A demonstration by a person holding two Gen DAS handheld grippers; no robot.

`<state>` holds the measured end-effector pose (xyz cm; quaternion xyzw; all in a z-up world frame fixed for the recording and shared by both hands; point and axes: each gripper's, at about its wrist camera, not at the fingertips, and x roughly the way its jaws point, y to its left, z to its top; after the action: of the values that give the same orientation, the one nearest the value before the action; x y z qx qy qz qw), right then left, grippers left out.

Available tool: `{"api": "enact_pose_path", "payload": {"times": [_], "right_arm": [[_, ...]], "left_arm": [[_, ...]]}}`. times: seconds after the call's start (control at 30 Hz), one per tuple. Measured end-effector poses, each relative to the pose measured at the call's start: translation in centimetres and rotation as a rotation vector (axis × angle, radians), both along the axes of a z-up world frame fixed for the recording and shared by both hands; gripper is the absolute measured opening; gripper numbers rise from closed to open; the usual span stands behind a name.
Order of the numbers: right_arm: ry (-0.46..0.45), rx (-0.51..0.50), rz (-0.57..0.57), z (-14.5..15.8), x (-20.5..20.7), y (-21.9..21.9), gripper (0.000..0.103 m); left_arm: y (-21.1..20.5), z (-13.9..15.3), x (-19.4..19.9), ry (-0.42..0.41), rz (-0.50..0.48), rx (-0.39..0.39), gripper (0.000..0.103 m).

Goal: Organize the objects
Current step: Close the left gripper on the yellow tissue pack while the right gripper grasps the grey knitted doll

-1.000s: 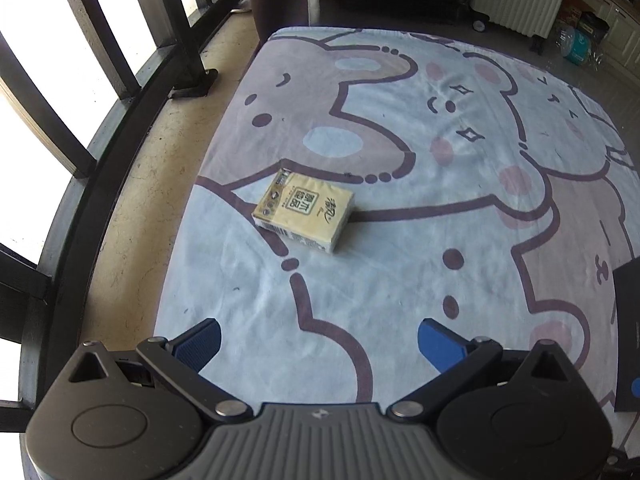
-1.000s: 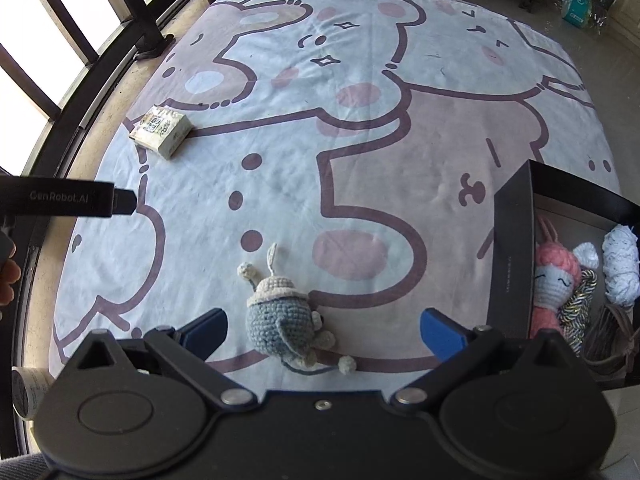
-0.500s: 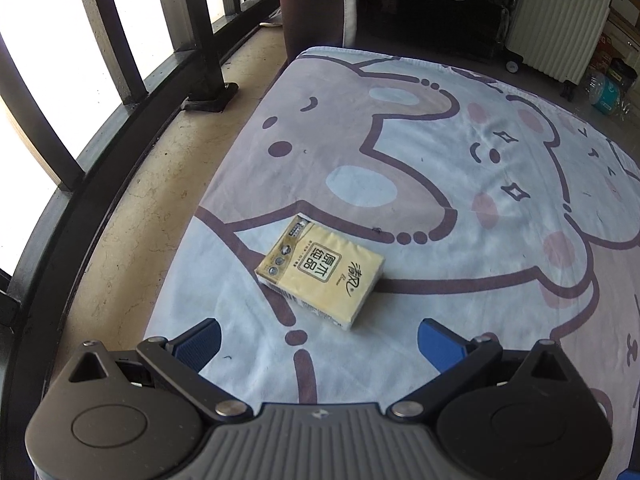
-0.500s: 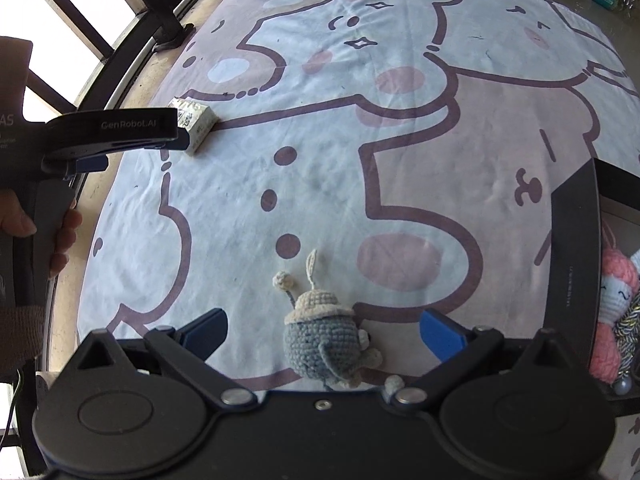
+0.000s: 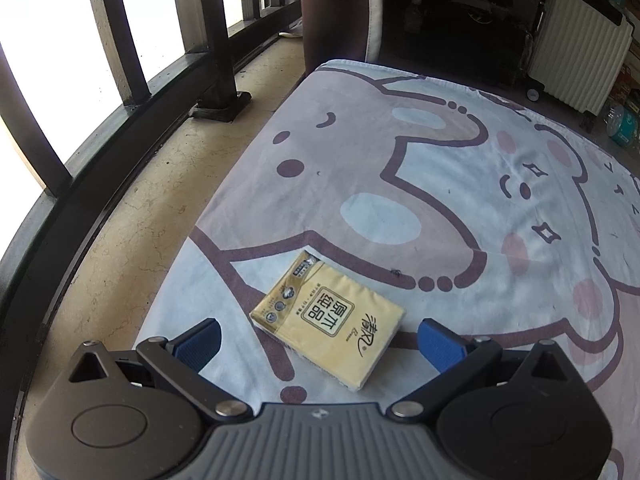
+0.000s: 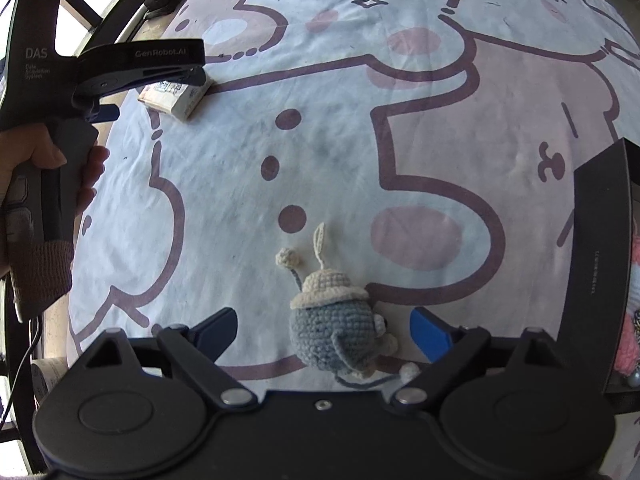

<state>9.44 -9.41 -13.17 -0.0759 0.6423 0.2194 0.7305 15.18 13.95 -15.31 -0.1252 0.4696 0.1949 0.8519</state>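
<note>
A yellow tissue pack (image 5: 328,318) lies flat on the cartoon-print cloth (image 5: 440,184). My left gripper (image 5: 318,346) is open, its blue pads either side of the pack's near end, just above it. The pack also shows in the right wrist view (image 6: 178,98), partly hidden under the left gripper's fingers (image 6: 160,58). A grey crocheted doll with a cream hat (image 6: 338,320) lies on the cloth between the open blue pads of my right gripper (image 6: 324,330). Neither gripper holds anything.
A black box (image 6: 596,272) stands at the right edge with pink and white crocheted toys (image 6: 632,344) inside. Dark window railing (image 5: 120,120) and bare floor (image 5: 152,208) run along the cloth's left side. A white radiator (image 5: 576,60) stands beyond the far edge.
My left gripper has moved forward and down onto the tissue pack, which now lies between its pads. My right gripper has closed in on the grey doll.
</note>
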Motion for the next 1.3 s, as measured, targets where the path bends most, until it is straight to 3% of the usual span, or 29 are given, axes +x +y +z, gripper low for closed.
{"api": "enact_pose_path", "payload": {"times": [0.13,0.27,0.47,0.77,0.93,1.07,1.2,1.3], "right_arm": [[0.009,-0.018,0.031,-0.5,-0.1,0.6,0.092],[0.016,-0.030,0.049,-0.9,-0.1,0.8,0.090],[0.034,-0.028,0.047,-1.3,0.1,0.6,0.090],[0.043,-0.020,0.046,-1.3,0.2,0.6,0.090],[0.040,-0.028,0.049,-1.3,0.1,0.6,0.088],[0.053,-0.045,0.064,-1.7,-0.2,0.7,0.086],[0.048,-0.074,0.091,-2.2,-0.6,0.8,0.080],[0.053,-0.057,0.055,-2.3,-0.1,0.2,0.069]], "left_arm": [[0.4,-0.5,0.2,-0.023,-0.001,-0.030,0.096],[0.2,-0.8,0.5,-0.033,-0.030,0.006,0.095],[0.7,-0.3,0.7,-0.118,-0.067,0.063,0.098],[1.7,-0.8,0.3,-0.156,-0.103,-0.117,0.100],[0.9,-0.8,0.0,-0.121,-0.166,-0.136,0.099],[-0.2,-0.8,0.1,-0.073,-0.223,-0.068,0.096],[-0.5,-1.0,0.5,-0.040,-0.215,-0.027,0.083],[-0.6,-1.0,0.9,-0.018,-0.200,-0.017,0.076]]}}
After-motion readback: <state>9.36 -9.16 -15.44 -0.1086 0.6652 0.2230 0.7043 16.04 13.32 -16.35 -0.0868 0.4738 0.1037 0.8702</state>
